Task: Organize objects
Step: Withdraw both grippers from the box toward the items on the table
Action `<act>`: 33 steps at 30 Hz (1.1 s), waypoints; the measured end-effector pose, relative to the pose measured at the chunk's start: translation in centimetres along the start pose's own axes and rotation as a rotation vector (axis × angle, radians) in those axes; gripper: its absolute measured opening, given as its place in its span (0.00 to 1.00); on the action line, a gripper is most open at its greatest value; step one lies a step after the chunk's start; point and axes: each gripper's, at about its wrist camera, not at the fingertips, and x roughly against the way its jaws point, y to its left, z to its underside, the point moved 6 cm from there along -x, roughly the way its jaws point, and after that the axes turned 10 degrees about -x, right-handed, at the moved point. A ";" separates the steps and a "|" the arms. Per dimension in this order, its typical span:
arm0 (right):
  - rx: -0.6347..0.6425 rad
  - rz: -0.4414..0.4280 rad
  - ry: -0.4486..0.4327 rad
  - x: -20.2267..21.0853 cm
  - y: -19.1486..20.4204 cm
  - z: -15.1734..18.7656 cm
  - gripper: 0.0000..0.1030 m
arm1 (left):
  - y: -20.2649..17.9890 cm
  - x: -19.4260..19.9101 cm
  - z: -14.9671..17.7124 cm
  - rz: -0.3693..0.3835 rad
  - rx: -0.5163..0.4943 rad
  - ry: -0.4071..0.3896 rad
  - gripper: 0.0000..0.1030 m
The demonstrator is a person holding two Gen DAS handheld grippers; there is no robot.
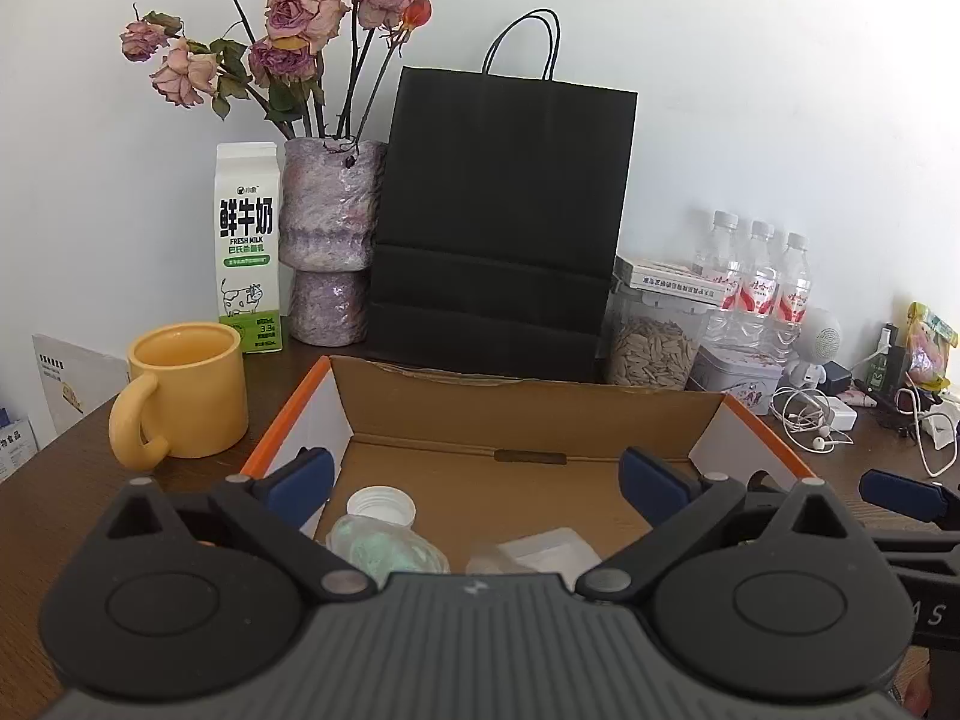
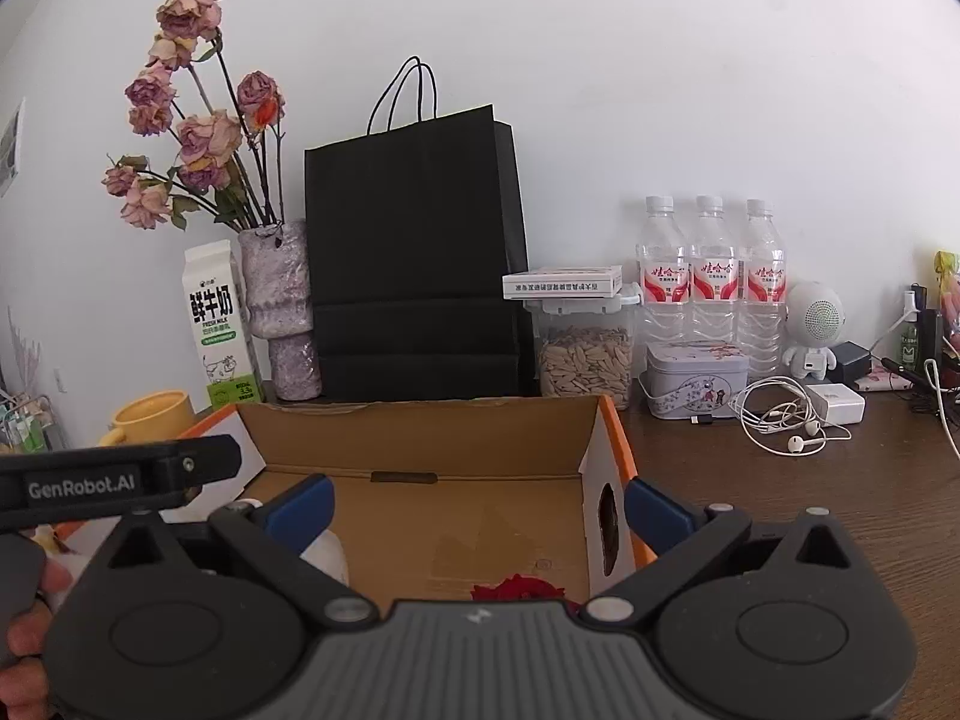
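An open cardboard box (image 1: pixel 528 414) with orange edges lies in front of both grippers. In it lie a clear bottle (image 1: pixel 384 546) with a white cap and greenish contents, and a white packet (image 1: pixel 549 549). My left gripper (image 1: pixel 477 480) hangs open over the box with nothing between its blue pads. In the right wrist view my right gripper (image 2: pixel 477 510) is open too and straddles the box's right wall (image 2: pixel 600 480). A red object (image 2: pixel 519 588) shows on the box floor just ahead of it, and a white object (image 2: pixel 327 552) sits by its left finger.
A yellow mug (image 1: pixel 186 390), a milk carton (image 1: pixel 247 246), a vase of dried roses (image 1: pixel 330 240) and a black paper bag (image 1: pixel 498 222) stand behind the box. To the right are a seed jar (image 2: pixel 585 354), three water bottles (image 2: pixel 711 276), a tin (image 2: pixel 696 378), earphones (image 2: pixel 780 420) and a charger (image 2: pixel 837 402).
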 end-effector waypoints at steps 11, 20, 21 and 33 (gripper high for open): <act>0.013 0.013 0.009 -0.1 0.2 0.1 1.00 | -0.2 0.1 0.0 0.013 -0.009 -0.008 1.00; 0.017 0.042 -0.002 0.6 0.1 -0.1 1.00 | -0.1 0.6 -0.4 0.026 -0.001 -0.023 1.00; 0.019 0.045 -0.004 0.7 0.1 -0.1 1.00 | -0.1 0.8 -0.5 0.030 0.000 -0.027 1.00; 0.089 0.010 -0.152 7.8 0.6 -1.8 1.00 | 0.2 5.6 -0.9 0.074 0.032 -0.087 1.00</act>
